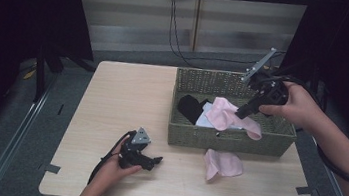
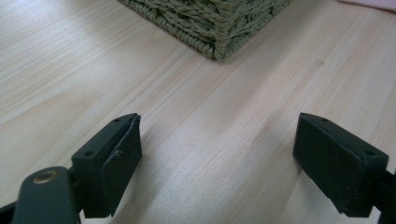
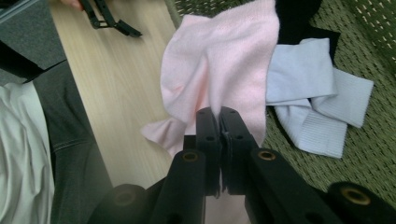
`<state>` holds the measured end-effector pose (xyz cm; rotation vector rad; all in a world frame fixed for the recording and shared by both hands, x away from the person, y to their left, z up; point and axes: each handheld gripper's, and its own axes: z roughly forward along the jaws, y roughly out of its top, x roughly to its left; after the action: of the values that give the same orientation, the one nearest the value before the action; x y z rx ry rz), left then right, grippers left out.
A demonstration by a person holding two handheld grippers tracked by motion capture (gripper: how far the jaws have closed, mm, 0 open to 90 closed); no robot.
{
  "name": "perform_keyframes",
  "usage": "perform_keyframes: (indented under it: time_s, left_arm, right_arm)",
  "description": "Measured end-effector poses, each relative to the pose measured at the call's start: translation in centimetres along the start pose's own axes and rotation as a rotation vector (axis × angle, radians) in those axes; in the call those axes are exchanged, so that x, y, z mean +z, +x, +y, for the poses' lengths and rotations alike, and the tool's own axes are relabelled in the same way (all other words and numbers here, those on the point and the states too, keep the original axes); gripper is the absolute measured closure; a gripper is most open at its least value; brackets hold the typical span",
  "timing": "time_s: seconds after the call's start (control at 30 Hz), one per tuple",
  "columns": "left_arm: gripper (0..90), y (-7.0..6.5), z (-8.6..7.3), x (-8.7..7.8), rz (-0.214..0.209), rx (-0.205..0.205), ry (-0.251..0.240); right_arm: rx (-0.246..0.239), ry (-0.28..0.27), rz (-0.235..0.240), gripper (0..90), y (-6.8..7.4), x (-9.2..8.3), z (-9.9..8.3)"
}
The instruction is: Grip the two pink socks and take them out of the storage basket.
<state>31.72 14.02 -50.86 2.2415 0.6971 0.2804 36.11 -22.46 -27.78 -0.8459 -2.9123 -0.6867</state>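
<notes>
Sock handling, apparently sorting into the woven basket [image 1: 278,136]. Right gripper [image 3: 218,114] has its jaws pinched tight on a pink sock [image 3: 224,70], which hangs just ahead of them above the basket interior. Below and beyond lie a white sock [image 3: 313,93] and a black item [image 1: 190,107]. Left gripper [image 2: 217,149] rests low over the table [image 2: 70,70], jaws wide apart, holding nothing. Second pink sock [image 1: 224,163] lies outside, near the basket front. Advice: lower before releasing, so the fabric clears the rim.
</notes>
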Motion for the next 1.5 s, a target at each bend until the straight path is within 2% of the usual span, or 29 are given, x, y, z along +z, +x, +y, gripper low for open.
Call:
perform_keyframes:
  time_s: [0.33,0.6,0.7,0.93,1.23,1.27,1.5]
  left_arm:
    - [15.0,0.0,0.0,0.0,0.003,-0.001,-0.004]
    - [15.0,0.0,0.0,0.0,0.004,0.0,-0.004]
    - [15.0,0.0,0.0,0.0,0.004,0.0,-0.004]
    - [15.0,0.0,0.0,0.0,0.004,0.0,-0.004]
    - [15.0,-0.1,0.0,0.1,-0.004,-0.009,-0.004]
    - [15.0,0.0,0.0,0.0,0.002,0.006,0.003]
    - [15.0,0.0,0.0,0.0,-0.005,0.001,0.003]
  right_arm:
    - [-0.023,-0.013,0.022,87.1,0.9,0.1,-0.6]
    - [-0.061,0.008,0.037,86.8,2.3,0.8,-0.9]
    - [-0.083,0.008,0.049,86.7,2.9,1.2,-1.0]
    - [-0.102,0.016,0.056,86.1,3.6,2.4,-1.3]
    - [-0.11,0.032,0.088,86.2,4.0,4.1,-1.7]
    - [-0.11,0.032,0.088,86.2,4.0,4.1,-1.7]
    - [-0.117,0.029,0.099,86.2,4.2,5.0,-2.2]
